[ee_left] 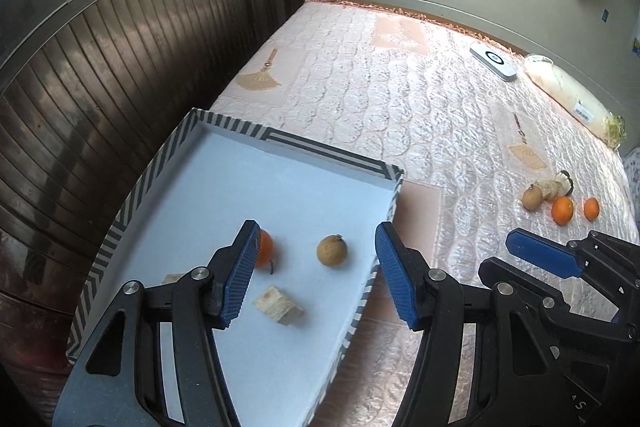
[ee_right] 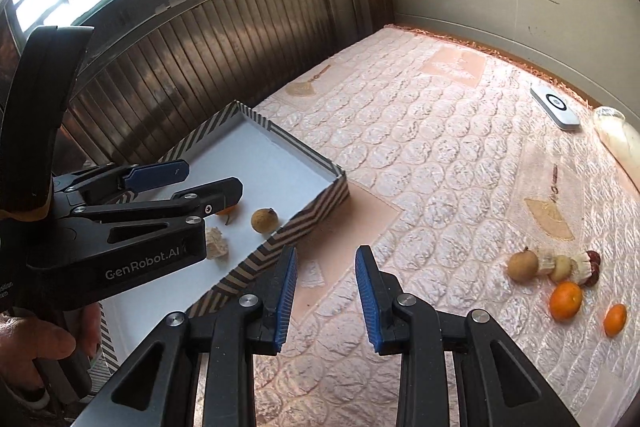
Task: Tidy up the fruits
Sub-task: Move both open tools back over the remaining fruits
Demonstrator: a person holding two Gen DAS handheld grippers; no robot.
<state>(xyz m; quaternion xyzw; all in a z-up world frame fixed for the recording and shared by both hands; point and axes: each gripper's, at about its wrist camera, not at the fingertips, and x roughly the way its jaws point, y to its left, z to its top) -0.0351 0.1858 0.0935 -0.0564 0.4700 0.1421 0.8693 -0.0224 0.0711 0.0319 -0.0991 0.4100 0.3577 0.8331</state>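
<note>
**Fruit sort, partway: three items boxed, a cluster left on the bed**

Striped box (ee_left: 256,137) sits at the near left corner of the bed (ee_left: 360,75), beside the dark slatted wall. Inside on the white floor: one small orange (ee_left: 266,247), partly hidden behind a tong finger; one round brown fruit (ee_left: 331,251); one pale cut wedge (ee_left: 279,305). Possibly a second pale scrap at the near edge, mostly hidden.

Left to move: a cluster well apart on the right side of the bed, with a brown fruit (ee_right: 522,265), two oranges (ee_right: 565,300) (ee_right: 615,319), and a few pale and dark red pieces in a short row behind them. Judgement: somewhat under half done.

Orientation: the round fruits have no real long axis. The boxed brown fruit shows its stem nub uppermost. The wedge lies flat, its long axis running diagonally across the box floor. The box's long side runs away from the camera along the wall.

Left tongs (ee_left: 316,275) stand apart over the box, nothing between them. Right tongs (ee_right: 326,297) show a narrow gap, empty, over bare bedspread just beside the box.
</note>
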